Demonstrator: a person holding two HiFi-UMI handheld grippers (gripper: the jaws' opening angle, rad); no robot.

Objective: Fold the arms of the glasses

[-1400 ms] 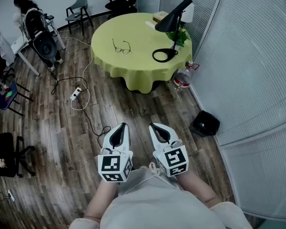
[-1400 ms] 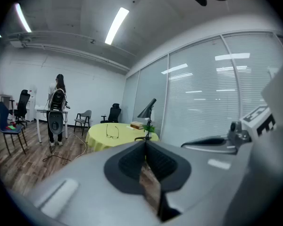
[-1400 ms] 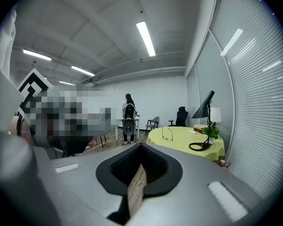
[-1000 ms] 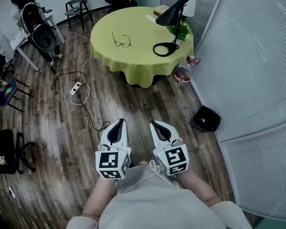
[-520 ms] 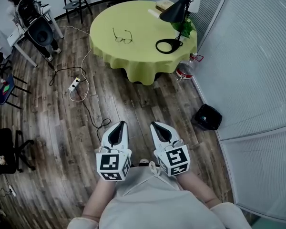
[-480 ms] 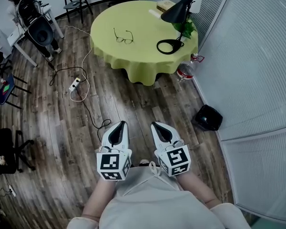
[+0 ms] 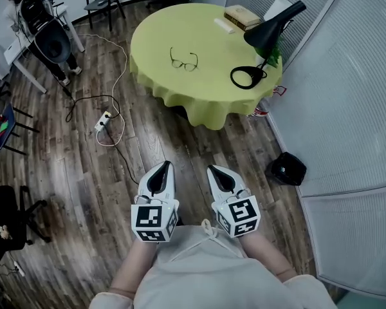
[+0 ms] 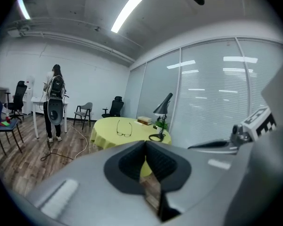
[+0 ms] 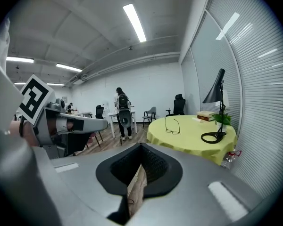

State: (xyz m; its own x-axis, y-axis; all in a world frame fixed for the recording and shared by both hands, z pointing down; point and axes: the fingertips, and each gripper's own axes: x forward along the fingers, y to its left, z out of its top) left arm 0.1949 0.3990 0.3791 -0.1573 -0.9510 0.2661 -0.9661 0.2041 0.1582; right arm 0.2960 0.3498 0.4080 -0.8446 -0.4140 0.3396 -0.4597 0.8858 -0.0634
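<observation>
A pair of thin dark-framed glasses [image 7: 183, 61] lies with its arms spread on a round table with a yellow-green cloth [image 7: 199, 31], far ahead of me across the wood floor. In the left gripper view the glasses [image 8: 124, 128] show small, and likewise in the right gripper view as glasses [image 9: 172, 125]. My left gripper [image 7: 163, 165] and right gripper [image 7: 213, 168] are held side by side close to my body, pointing toward the table. Both are shut and empty, well short of the table.
A black desk lamp [image 7: 264, 44] and stacked books [image 7: 242, 16] share the table's right side. A black bin [image 7: 288, 168] stands by the glass wall at right. A power strip with cables [image 7: 103, 121] lies on the floor left. A person [image 7: 35, 24] stands far left among chairs.
The table and glasses have grown larger and slid right in the head view as I moved toward them. Both grippers keep their place in front of me, still shut.
</observation>
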